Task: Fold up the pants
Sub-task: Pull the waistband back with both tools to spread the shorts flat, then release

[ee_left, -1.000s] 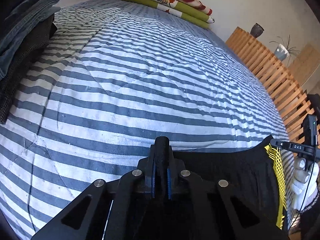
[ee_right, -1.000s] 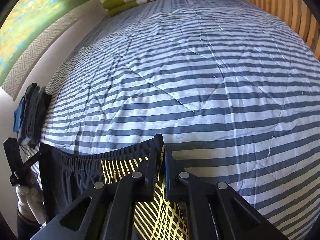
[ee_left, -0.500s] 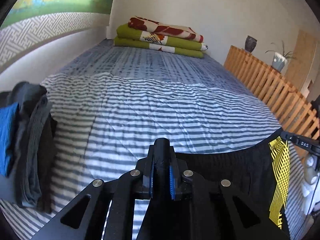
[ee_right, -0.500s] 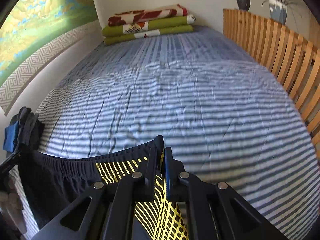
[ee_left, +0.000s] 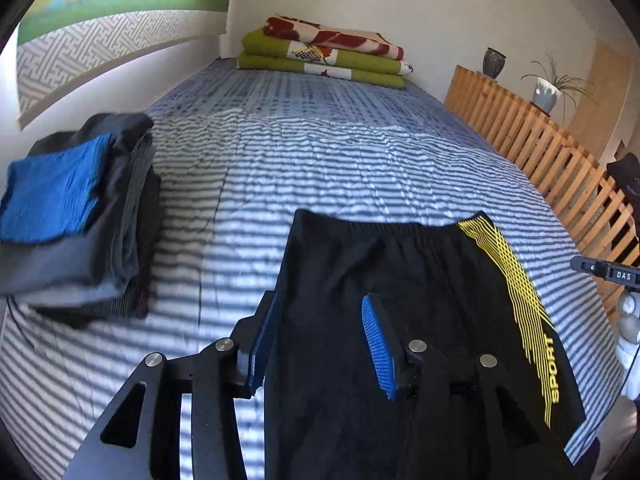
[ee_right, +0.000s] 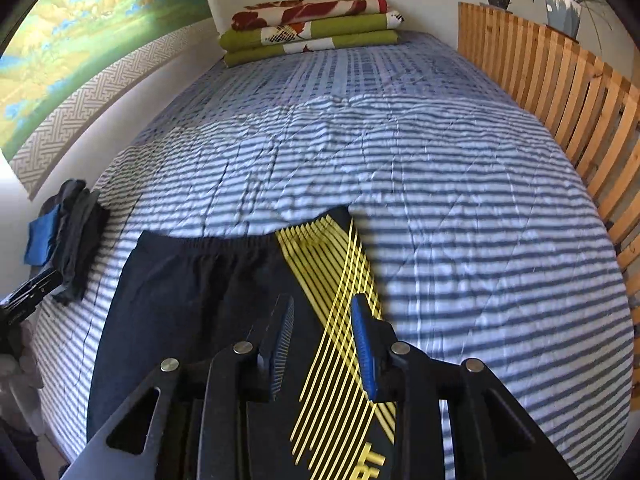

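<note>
The black pants (ee_left: 400, 280) lie flat on the near end of the striped bed (ee_left: 340, 160), laid out smooth for folding, while the left gripper (ee_left: 320, 344) and right gripper (ee_right: 320, 340) hang above them, jaws opening and holding nothing

A bed (ee_left: 360, 160) covered with a blue-and-white striped quilt (ee_right: 460, 220) is seen, bordered on one long side by a wooden slatted rail (ee_right: 560, 92) and on the other by a wall. Black pants (ee_left: 380, 272) with a yellow line pattern and the word SPORT down one side are laid flat on the near part of the quilt, waistband toward the far end. A stack of folded dark clothes (ee_left: 80, 216), topped by a blue piece, is placed at the quilt's edge by the wall, apart from the pants. Folded green and red blankets (ee_left: 324, 56) are piled at the far end.
</note>
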A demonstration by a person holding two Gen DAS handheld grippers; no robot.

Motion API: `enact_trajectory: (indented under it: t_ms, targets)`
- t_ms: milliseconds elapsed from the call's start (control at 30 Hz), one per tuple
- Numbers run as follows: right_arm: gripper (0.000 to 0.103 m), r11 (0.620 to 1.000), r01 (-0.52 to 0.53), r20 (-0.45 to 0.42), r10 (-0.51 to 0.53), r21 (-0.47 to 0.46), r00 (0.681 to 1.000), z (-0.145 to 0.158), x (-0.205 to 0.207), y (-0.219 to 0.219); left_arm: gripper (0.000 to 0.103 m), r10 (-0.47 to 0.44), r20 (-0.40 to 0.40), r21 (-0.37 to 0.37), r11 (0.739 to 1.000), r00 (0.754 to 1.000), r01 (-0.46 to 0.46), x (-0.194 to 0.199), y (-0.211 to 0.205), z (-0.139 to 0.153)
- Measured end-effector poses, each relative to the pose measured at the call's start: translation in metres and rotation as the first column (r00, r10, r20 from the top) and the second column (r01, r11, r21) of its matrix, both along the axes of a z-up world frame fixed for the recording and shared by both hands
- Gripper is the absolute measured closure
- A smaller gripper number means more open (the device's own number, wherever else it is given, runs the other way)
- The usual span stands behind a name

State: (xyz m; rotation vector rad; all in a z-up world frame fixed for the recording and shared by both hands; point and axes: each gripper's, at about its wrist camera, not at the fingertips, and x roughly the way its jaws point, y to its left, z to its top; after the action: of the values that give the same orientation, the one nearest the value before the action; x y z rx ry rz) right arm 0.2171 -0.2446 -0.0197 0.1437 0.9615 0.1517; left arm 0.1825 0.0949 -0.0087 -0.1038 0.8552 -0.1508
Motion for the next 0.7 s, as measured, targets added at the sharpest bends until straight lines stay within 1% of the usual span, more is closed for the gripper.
enact_trajectory:
  t_ms: [133, 200, 267, 333, 400, 467, 533, 600, 700]
  targets:
    - [0.076, 0.995, -0.091, -0.04, 0.093, 0.051, 0.995, -0.014, -0.075, 0.021, 0.056, 0.029, -0.037, -0.042, 0.999, 0.999, -0.031, -0.081, 0.011, -0.018]
    - [0.076, 0.989, -0.123, -0.069, 0.129, 0.084, 0.989, -0.024, -0.111, 0.035, 0.055, 0.019, -0.048, -0.036, 0.999, 0.999, -0.021, -0.117, 0.01, -0.025]
    - [0.076, 0.981, -0.165, -0.102, 0.175, 0.106, 0.979, -0.036, -0.142, 0.051, 0.052, 0.013, -0.043, -0.026, 1.0, 0.999, -0.015, -0.15, 0.007, -0.031]
    - [0.076, 0.974, -0.201, -0.124, 0.214, 0.109, 0.969, -0.044, -0.171, 0.068, 0.05, 0.008, -0.049, -0.053, 0.999, 0.999, -0.011, -0.178, 0.009, -0.037]
    - [0.076, 0.971, -0.227, -0.132, 0.235, 0.072, 0.963, -0.053, -0.198, 0.086, 0.047, 0.011, -0.058, -0.07, 0.997, 0.998, -0.015, -0.2, 0.012, -0.044]
    - [0.076, 0.971, -0.239, -0.132, 0.241, 0.03, 0.962, -0.059, -0.219, 0.101, 0.045, 0.018, -0.067, -0.062, 0.998, 0.998, -0.022, -0.218, 0.017, -0.052]
    - [0.076, 0.968, -0.25, -0.146, 0.252, 0.03, 0.957, -0.065, -0.237, 0.116, 0.045, 0.029, -0.083, -0.07, 0.997, 0.996, -0.035, -0.229, 0.025, -0.061]
    - [0.076, 0.963, -0.265, -0.169, 0.269, 0.046, 0.948, -0.071, -0.247, 0.129, 0.045, 0.04, -0.099, -0.075, 0.996, 0.994, -0.048, -0.234, 0.033, -0.07]
    - [0.076, 0.963, -0.271, -0.168, 0.268, 0.007, 0.948, -0.075, -0.256, 0.15, 0.044, 0.052, -0.118, -0.077, 0.995, 0.992, -0.062, -0.242, 0.046, -0.081]
